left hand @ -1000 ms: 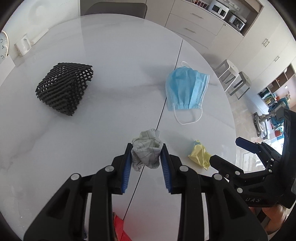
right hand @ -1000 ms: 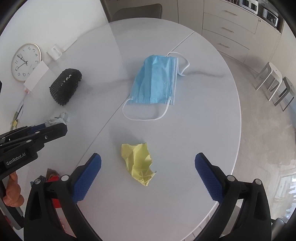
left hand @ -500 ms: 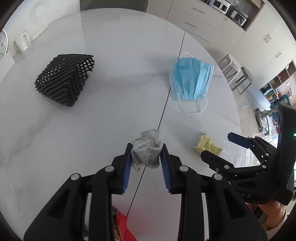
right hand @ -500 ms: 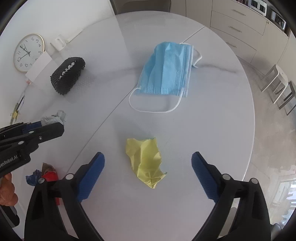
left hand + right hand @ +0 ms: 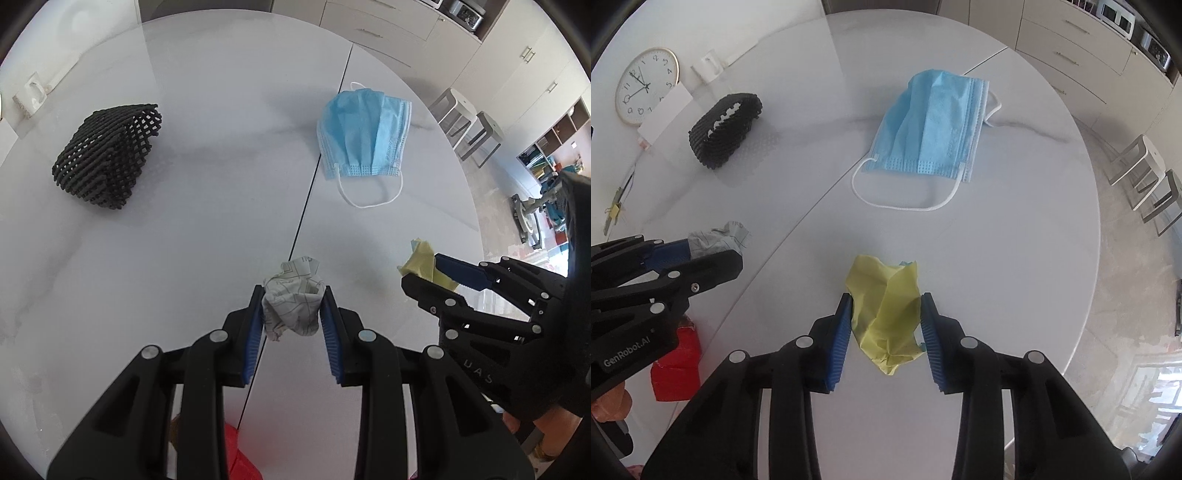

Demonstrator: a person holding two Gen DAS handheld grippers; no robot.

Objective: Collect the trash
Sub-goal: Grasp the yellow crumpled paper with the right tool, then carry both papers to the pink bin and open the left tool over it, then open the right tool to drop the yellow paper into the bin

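A white oval table (image 5: 207, 206) with faint grey marbling fills both views, split by a dark seam running from the near edge to the far side. Beyond its far edge stand pale cabinet drawers (image 5: 1067, 40), and to the right two small stools (image 5: 1145, 177) sit on a light floor. On the left, against the wall, a round clock (image 5: 646, 90) leans beside a white card (image 5: 665, 114).

On the far left of the table lies a black mesh holder (image 5: 107, 155), on its side. Far right of the seam lies a blue face mask (image 5: 364, 138), flat, its white ear loop trailing toward the near side.

The left gripper (image 5: 291, 314) has its jaws drawn in on a crumpled grey-white paper wad (image 5: 291, 299), both blue pads pressing its sides, right over the seam near the table's near edge. Whether the wad is lifted or resting on the surface is hard to tell.

The right gripper (image 5: 886, 325) is to the right of it, jaws narrowed around a crumpled yellow paper (image 5: 886, 310), the pads touching its two sides. The paper's lower end hangs between the fingers.

A red bag (image 5: 676, 365) shows below the table's near left edge.
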